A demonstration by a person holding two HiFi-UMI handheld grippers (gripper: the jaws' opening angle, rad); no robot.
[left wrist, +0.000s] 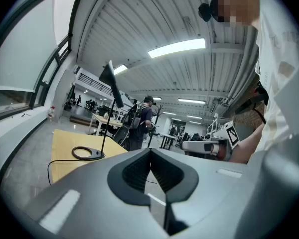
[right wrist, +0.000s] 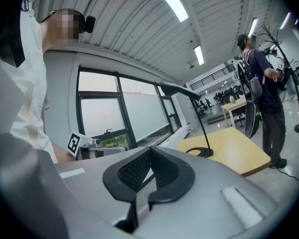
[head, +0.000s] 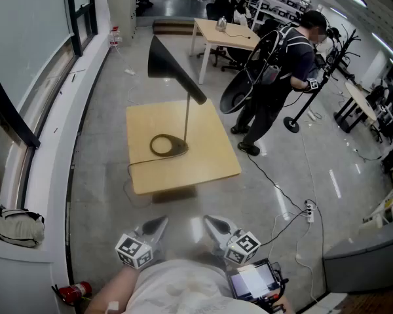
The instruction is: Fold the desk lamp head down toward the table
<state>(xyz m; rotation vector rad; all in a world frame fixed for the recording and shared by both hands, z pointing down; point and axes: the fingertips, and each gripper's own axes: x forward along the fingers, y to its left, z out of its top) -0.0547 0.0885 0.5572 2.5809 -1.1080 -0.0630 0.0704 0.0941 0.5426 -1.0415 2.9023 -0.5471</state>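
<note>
A black desk lamp stands on a small wooden table [head: 209, 165]. Its ring base [head: 167, 145] rests near the table's middle, a thin stem [head: 186, 120] rises from it, and the black cone head [head: 170, 67] sits high, tilted. Both grippers are held close to my body, well short of the table. My left gripper [head: 162, 222] is shut and empty. My right gripper [head: 207, 222] is shut and empty too. The left gripper view shows the lamp base [left wrist: 87, 153] and head [left wrist: 111, 83]. The right gripper view shows the lamp base [right wrist: 200, 152] and head [right wrist: 179, 90].
The lamp's cord [head: 132, 167] runs off the table's left edge. A person [head: 278, 77] stands right of the table beside a large black dish. A white desk [head: 224, 36] is behind. A power strip [head: 308, 210] and cables lie on the floor at right. Windows line the left.
</note>
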